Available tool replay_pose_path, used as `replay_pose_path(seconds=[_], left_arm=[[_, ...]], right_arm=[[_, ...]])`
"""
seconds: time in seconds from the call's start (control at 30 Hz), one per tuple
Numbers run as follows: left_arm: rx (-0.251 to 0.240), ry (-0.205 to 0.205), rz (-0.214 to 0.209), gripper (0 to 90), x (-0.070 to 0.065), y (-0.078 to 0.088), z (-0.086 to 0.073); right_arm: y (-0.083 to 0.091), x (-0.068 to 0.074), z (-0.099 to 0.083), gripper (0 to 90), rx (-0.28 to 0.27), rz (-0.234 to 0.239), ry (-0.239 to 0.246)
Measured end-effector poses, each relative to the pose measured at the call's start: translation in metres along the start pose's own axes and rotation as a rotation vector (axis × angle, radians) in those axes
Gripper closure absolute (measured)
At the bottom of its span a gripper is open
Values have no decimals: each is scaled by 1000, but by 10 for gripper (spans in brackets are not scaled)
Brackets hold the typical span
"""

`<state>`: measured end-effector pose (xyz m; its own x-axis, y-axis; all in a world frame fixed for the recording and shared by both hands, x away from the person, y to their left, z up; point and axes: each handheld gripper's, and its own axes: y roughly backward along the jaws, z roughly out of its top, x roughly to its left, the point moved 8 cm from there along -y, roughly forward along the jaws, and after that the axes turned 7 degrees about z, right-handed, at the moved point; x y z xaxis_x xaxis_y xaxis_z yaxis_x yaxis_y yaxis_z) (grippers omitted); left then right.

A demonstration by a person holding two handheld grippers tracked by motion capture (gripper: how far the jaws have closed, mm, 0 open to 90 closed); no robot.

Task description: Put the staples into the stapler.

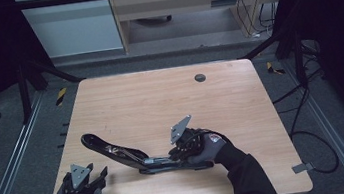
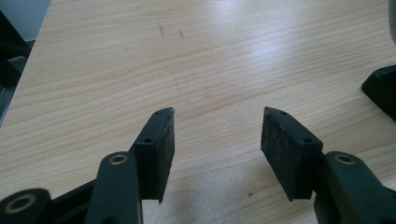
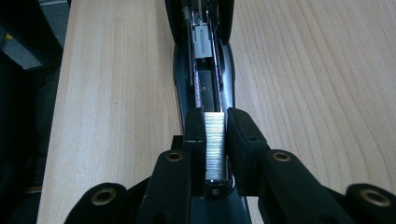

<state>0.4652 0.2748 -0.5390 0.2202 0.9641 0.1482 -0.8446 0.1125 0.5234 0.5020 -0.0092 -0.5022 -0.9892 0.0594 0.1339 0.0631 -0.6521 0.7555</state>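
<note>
High view, my right gripper on the opened black stapler lying mid-front on the pale wooden surface, my left gripper near the front-left corner, left gripper view, jaws apart over bare wood, right gripper view, my gripper clamped on a silver strip of staples above the stapler's channel.

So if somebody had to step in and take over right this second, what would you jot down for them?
Right gripper: shut on a silvery strip of staples, held over the channel of the black stapler, which lies opened out on the pale wooden table.
Left gripper: open, nothing between its pads, resting near the table's front left corner.
Done: stapler opened, strip picked up and lined up with the channel.
Left: probably lower the strip into the channel, let go, then close the stapler, perhaps steadying it with the left gripper.
</note>
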Motion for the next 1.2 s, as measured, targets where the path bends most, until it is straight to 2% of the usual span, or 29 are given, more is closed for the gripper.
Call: replay_pose_path(seconds=[0.47,0.97,1.2], left_arm=[[0,0,0,443,0,0,0],[-1,0,3,443,1,0,0],[-1,0,2,443,1,0,0]], right_arm=[[0,1,0,783,-7,1,-3],[-1,1,0,785,-5,24,10],[-1,0,-1,784,2,18,20]])
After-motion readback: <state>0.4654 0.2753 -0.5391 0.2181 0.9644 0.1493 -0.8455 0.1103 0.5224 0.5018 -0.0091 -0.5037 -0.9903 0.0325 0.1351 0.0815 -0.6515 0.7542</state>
